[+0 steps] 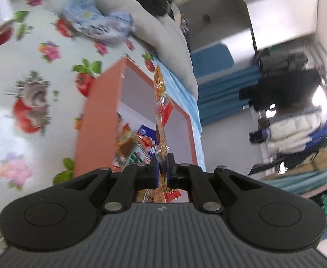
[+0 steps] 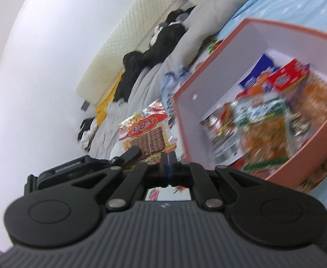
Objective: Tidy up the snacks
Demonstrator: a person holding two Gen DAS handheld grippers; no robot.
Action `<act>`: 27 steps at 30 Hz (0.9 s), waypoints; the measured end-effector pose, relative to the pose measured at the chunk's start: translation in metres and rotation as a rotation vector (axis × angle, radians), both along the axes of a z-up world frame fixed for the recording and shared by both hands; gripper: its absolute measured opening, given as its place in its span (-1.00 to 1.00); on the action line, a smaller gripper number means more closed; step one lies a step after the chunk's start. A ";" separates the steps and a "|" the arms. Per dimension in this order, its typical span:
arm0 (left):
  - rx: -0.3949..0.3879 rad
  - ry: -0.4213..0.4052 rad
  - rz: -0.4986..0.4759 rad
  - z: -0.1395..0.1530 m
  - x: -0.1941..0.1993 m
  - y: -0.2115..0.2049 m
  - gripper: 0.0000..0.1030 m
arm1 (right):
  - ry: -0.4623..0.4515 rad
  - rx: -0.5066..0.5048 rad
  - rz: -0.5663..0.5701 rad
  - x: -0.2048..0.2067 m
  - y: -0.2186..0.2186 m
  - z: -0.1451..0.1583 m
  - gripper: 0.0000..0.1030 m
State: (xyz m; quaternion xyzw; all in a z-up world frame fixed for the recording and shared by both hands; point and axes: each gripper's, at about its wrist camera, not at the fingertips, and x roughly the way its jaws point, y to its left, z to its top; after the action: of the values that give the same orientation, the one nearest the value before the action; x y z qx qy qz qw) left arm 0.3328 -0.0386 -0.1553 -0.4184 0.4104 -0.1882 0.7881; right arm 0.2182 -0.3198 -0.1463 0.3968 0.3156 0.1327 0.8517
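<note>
An orange snack packet [image 1: 161, 102], seen edge-on, runs up the middle of the left wrist view, and the left hand-held gripper [image 1: 162, 164] pinches its lower end, the two fingers pressed onto the wrapper. The packet hangs above the open pink box [image 1: 96, 116], which sits on a flower-and-strawberry cloth [image 1: 29, 71] filling the left of that frame. More packets lie in the box bottom, just above the fingers.

In the right wrist view, the right hand-held gripper [image 2: 168, 164] has its fingers pressed together, with nothing visible between them. Here the same pink box [image 2: 210, 51] fills the right half, tilted, and its contents show far better: a green-and-orange packet [image 2: 261, 129], a red-topped one [image 2: 288, 76], a blue-and-white one [image 2: 256, 74], all blurred. Left of centre, this view shows the held snack packet [image 2: 144, 131] face-on, with a red oval label, and the other gripper's black finger at its lower edge. Behind lies rumpled grey bedding [image 2: 185, 51] with dark clothes [image 2: 154, 51] against a white wall.
</note>
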 end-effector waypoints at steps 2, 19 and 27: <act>0.032 0.011 -0.031 -0.002 0.011 -0.019 -0.86 | 0.003 -0.019 -0.021 0.005 -0.012 -0.003 -0.94; 0.293 0.070 -0.179 -0.027 0.044 -0.092 -0.47 | 0.101 -0.050 -0.065 0.021 -0.054 -0.049 -0.85; 0.443 -0.040 -0.158 0.014 0.023 -0.081 0.43 | 0.021 -0.216 -0.051 0.006 -0.054 -0.014 0.27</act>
State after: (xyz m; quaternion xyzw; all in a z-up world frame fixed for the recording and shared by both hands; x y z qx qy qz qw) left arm 0.3555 -0.1200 -0.1416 -0.1980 0.4574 -0.1626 0.8516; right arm 0.2245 -0.3738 -0.1600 0.3122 0.3269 0.0720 0.8891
